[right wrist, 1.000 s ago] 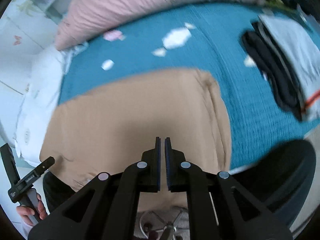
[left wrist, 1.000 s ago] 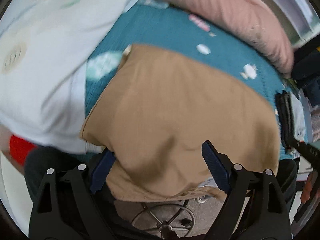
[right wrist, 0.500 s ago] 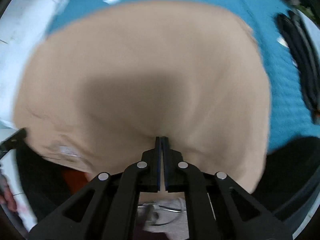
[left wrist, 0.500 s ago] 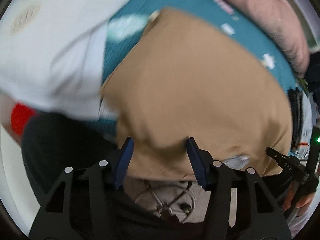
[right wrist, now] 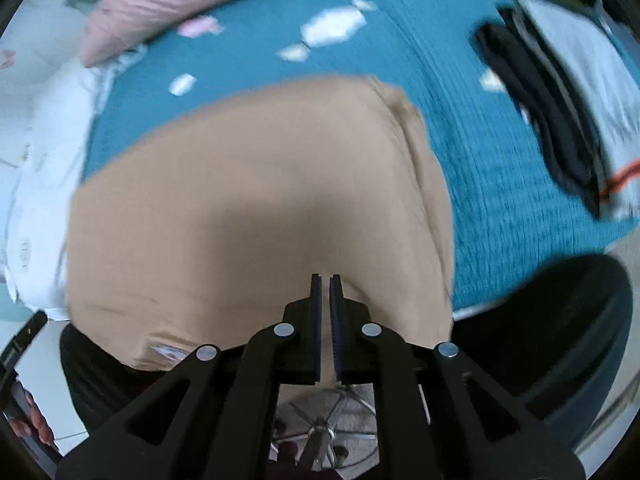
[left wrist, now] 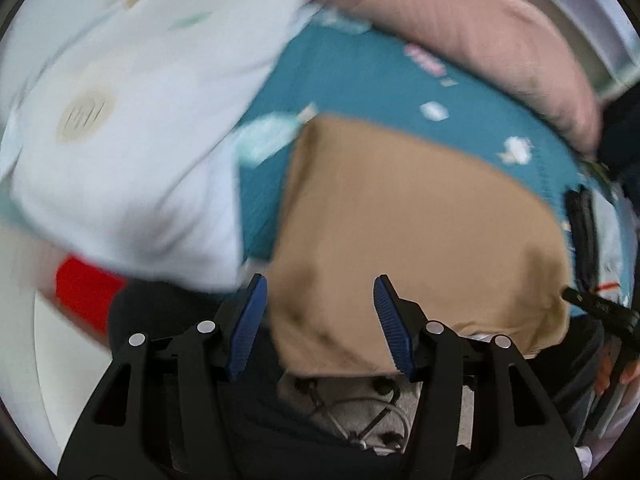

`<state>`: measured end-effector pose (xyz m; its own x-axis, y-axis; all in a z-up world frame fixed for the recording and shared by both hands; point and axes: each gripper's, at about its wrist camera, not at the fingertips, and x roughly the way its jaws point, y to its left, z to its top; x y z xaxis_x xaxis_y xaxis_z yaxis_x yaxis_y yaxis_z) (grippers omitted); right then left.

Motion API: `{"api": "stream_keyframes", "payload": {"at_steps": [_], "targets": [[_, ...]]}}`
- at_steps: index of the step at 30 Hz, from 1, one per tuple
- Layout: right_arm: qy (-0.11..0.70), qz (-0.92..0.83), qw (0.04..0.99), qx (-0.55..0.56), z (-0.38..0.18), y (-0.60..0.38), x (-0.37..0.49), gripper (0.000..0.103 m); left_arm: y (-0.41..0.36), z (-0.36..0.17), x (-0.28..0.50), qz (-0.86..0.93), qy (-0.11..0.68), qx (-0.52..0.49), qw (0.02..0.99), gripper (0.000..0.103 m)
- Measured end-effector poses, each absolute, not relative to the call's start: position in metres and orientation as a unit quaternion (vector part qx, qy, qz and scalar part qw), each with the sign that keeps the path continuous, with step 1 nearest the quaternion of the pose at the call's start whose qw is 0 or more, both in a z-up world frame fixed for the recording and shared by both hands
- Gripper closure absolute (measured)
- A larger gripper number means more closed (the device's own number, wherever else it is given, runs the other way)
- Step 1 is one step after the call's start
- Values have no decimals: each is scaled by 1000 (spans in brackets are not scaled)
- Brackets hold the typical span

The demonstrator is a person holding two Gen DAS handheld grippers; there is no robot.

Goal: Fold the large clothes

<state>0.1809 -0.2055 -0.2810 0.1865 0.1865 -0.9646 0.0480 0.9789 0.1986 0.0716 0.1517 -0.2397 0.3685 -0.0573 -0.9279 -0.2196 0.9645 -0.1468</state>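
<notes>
A bed covered with a teal textured bedspread (right wrist: 480,152) printed with small white shapes carries a folded tan garment (right wrist: 260,200) near its front edge. A ribbed pink pillow (left wrist: 460,28) lies along the far side, a white patterned pillow (left wrist: 120,120) at one end, and a stack of dark and grey folded clothes (right wrist: 560,120) at the other.

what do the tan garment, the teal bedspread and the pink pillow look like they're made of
Tan garment: smooth matte woven cloth, probably cotton; soft creases, no sheen. Teal bedspread: textured, maybe waffle or ribbed weave; fine lines show despite blur. Pink pillow: ribbed fabric, perhaps corduroy or knit; parallel ridges run across it.
</notes>
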Motion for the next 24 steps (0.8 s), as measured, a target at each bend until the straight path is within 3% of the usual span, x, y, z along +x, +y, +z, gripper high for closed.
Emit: {"api": "stream_keyframes", "payload": {"at_steps": [6, 12, 14, 24], "targets": [[616, 122, 773, 88, -270, -143, 199, 97, 104, -260, 124, -33, 571, -123, 811, 46], [649, 138, 745, 66, -314, -111, 195, 97, 72, -320, 145, -43, 615, -96, 782, 46], [655, 118, 743, 69, -323, -128, 194, 103, 81, -327, 143, -47, 613, -105, 782, 46], [643, -4, 753, 138, -318, -243, 197, 103, 165, -326, 127, 57, 613, -120, 778, 46]]}}
